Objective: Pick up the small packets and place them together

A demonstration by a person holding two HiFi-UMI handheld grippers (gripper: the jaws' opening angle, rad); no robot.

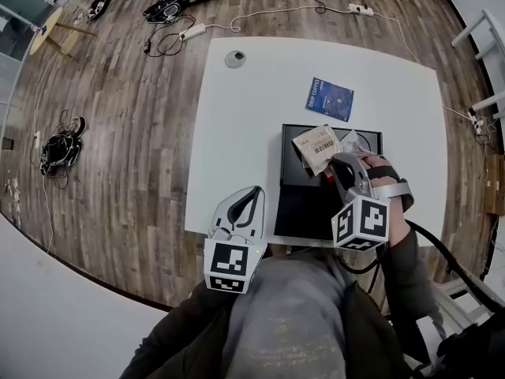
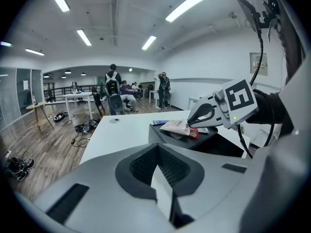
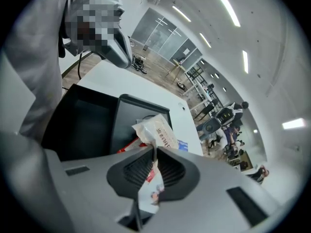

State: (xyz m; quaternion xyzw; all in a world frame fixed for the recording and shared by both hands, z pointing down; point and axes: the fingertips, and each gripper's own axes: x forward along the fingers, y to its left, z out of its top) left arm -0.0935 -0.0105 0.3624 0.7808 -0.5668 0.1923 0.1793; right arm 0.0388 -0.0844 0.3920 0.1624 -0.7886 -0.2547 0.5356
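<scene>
From the head view, the right gripper [image 1: 330, 166] holds a white packet [image 1: 316, 147] over the far part of a black box [image 1: 300, 212] on the white table [image 1: 237, 133]. A blue packet [image 1: 330, 99] lies apart, beyond the box. The left gripper [image 1: 251, 196] hangs at the table's near edge. The left gripper view shows its own jaws pressed together on nothing. It also shows, side-on, a red scrap [image 2: 193, 134] under the white packet [image 2: 177, 126] – something the head view hides. The right gripper view settles the grip: the jaws are clamped on the packet's near end (print side up), and the rest fans out past the tips [image 3: 158, 130] above the box [image 3: 131, 110].
</scene>
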